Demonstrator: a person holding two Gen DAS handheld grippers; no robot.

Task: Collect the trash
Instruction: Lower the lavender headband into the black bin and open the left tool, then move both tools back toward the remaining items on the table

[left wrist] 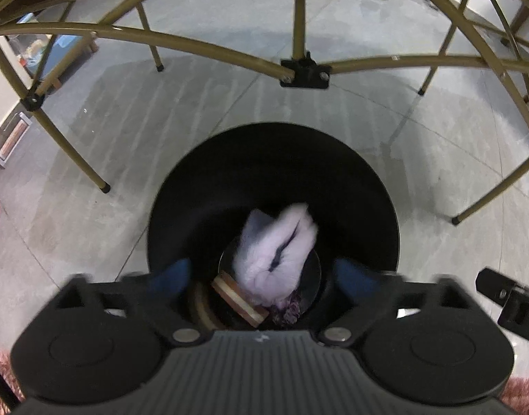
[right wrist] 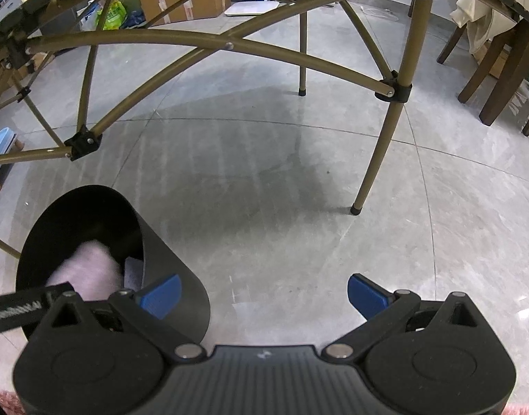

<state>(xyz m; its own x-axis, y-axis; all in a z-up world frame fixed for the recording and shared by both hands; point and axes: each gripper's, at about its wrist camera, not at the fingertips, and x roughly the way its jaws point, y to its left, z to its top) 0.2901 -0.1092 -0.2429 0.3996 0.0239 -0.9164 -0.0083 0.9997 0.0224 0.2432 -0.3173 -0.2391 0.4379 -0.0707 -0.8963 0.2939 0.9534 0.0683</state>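
Below our left gripper (left wrist: 262, 273) sits the bin (left wrist: 368, 186), its black mouth straight under the blue pads (left wrist: 174, 275), which stand wide apart with nothing between them. The tissue (left wrist: 281, 242) — a pale, crumpled wad, blurred — lies inside the bin, ahead of the pads and below them, free of both. Its long axis runs roughly away from us and slightly to the right, along the line the gripper points. Under it we see a round wooden piece (left wrist: 238, 299) and a small dark scrap (left wrist: 288, 311) on the bin's floor; what they are we cannot tell.

Our right gripper (right wrist: 264, 294) hangs over bare tile (right wrist: 299, 190), its pads likewise spread wide and holding nothing. From that side the bin (right wrist: 174, 276) stands to the left, its wall just behind the left pad, and the tissue (right wrist: 88, 269) shows as a pale blur within it. So the left hand is the one over the bin; the right is beside it, over the floor.

We judge this piece of trash is as good as binned — the relation that matters now is simply that the open left jaws are above the mouth and clear of the wad, so they can lift straight out without catching the rim. No other trash shows on the floor under the table frame (right wrist: 385, 131); the next piece must lie outside these views.
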